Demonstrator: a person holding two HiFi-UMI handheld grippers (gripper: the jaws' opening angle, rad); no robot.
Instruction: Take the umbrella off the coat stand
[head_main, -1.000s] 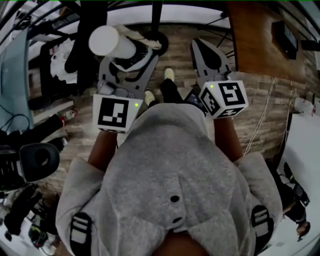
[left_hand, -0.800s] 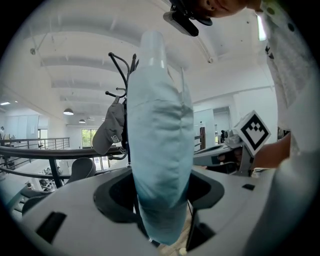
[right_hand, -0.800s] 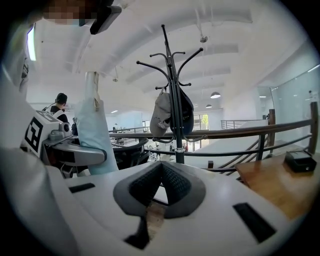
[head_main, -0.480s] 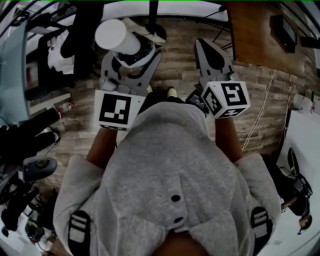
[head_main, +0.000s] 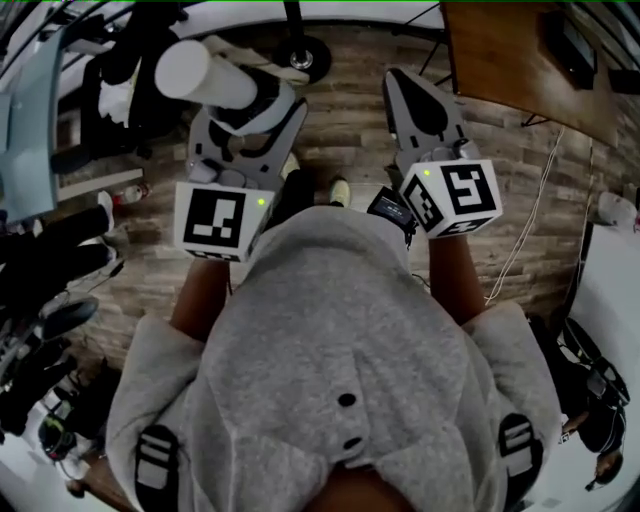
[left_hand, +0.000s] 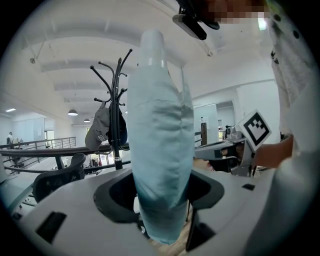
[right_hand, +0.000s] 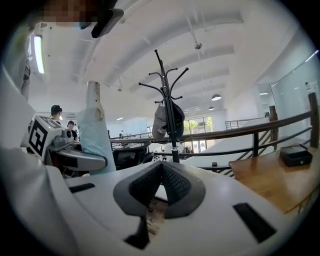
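A folded pale blue umbrella (left_hand: 161, 150) stands upright between the jaws of my left gripper (left_hand: 162, 200), which is shut on it. In the head view its pale round end (head_main: 185, 70) sticks out past the left gripper (head_main: 245, 95). The black coat stand (left_hand: 116, 115) is some way behind it, apart from the umbrella. The stand also shows in the right gripper view (right_hand: 170, 110), and its round base (head_main: 305, 55) is at the top of the head view. My right gripper (head_main: 412, 85) is shut and holds nothing, its pads (right_hand: 161, 167) meeting at the tip.
A grey cap (left_hand: 100, 130) and a dark item hang on the stand. A wooden table (head_main: 520, 60) with a black box (right_hand: 296, 155) is on the right. Dark chairs and gear (head_main: 60, 270) crowd the left. A cable (head_main: 520, 240) lies on the wood floor. A railing (right_hand: 250, 132) runs behind.
The floor has slid up the head view: the stand's base is now nearer the top edge and the gear on the left has shifted. Both grippers keep their pose, umbrella still held.
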